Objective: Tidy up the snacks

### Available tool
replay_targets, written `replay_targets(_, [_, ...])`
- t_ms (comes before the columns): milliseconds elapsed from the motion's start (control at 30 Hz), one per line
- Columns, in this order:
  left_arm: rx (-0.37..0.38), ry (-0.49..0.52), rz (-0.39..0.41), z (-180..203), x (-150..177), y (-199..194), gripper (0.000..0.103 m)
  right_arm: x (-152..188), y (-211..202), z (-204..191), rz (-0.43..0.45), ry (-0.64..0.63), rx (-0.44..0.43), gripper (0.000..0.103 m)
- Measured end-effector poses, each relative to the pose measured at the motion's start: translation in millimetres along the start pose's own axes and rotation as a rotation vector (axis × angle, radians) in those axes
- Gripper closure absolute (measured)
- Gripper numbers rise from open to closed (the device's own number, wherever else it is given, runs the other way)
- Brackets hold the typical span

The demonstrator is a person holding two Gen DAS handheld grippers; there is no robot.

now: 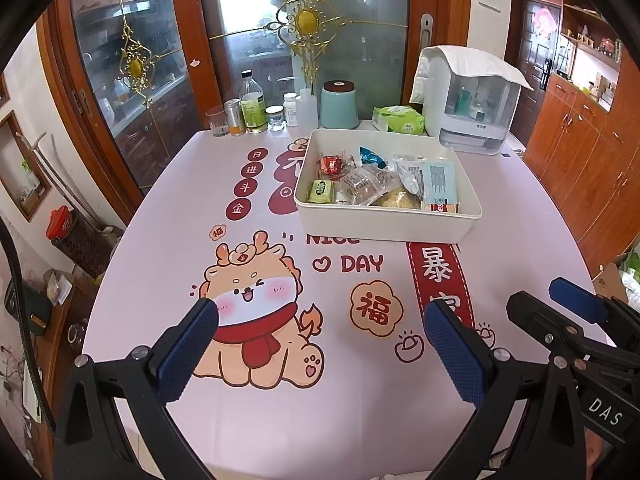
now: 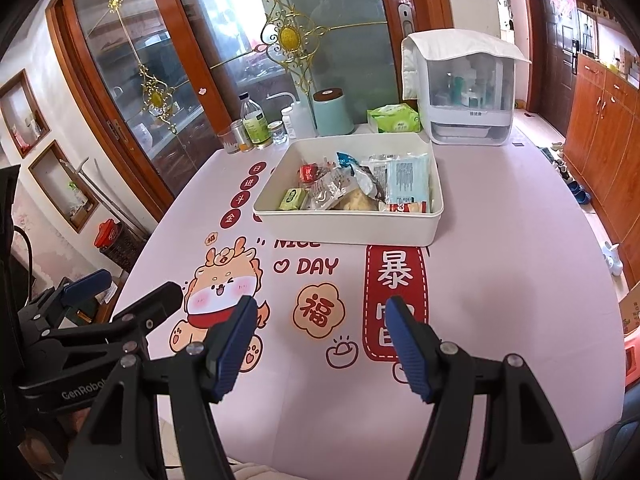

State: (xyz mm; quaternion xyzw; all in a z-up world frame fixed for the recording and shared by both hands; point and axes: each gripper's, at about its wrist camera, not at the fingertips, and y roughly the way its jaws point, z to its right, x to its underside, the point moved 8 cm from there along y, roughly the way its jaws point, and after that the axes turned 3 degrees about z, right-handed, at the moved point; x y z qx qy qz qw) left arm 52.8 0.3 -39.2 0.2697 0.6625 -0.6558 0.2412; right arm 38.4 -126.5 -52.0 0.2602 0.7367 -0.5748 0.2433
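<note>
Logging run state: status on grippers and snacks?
Left gripper open, empty. Right gripper open, empty. Wrapped snacks all in white rectangular plastic bin. Path clear.

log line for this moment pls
left gripper open, empty | right gripper open, empty | snacks in white rectangular plastic bin | pink printed tablecloth

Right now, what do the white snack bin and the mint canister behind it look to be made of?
The white snack bin looks like matte moulded plastic: smooth walls, rounded corners, a soft rolled rim, no glare. The mint canister has a smooth satin body, plastic or coated metal, I cannot tell which; its dark brown lid could be wood or plastic. Both tools, left and right, hang open and empty over the table.
</note>
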Motion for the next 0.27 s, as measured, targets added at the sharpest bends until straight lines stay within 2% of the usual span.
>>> replay_targets(267, [-0.002,-0.001,-0.006,0.0,1.8,0.6,0.001,-0.4,0.7,1.8,-0.006,0.003,-0.003,0.036])
